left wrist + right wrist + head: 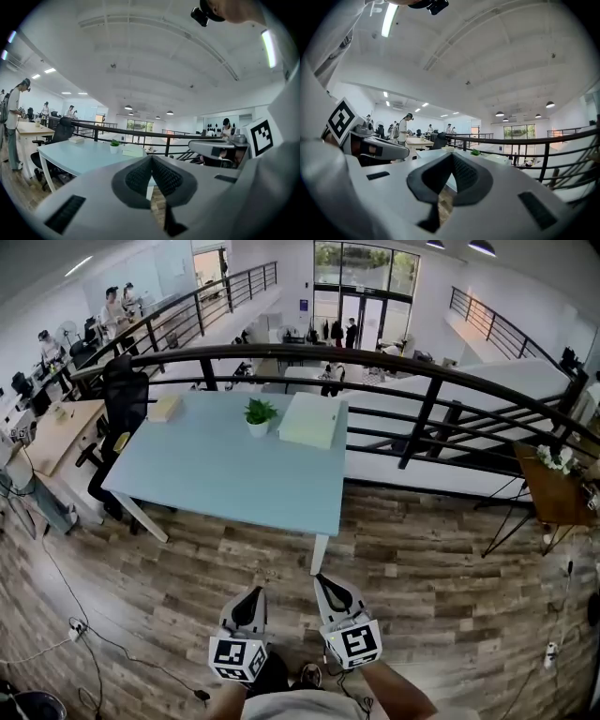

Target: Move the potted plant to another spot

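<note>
Haven't started really: potted plant point(259, 415) on far side of bench point(216, 479), well away. Left gripper point(254, 593), right gripper point(324, 581) jaws both pressed together, empty. Next, I'd guess: step closer, spread jaws, reach pot.

Right gripper point(452, 157) — jaws together

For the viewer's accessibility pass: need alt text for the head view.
A small potted plant stands near the far edge of a pale blue table, between a book and a flat pale box. The left gripper and right gripper, both shut and empty, hang low over the wood floor, short of the table.
</note>
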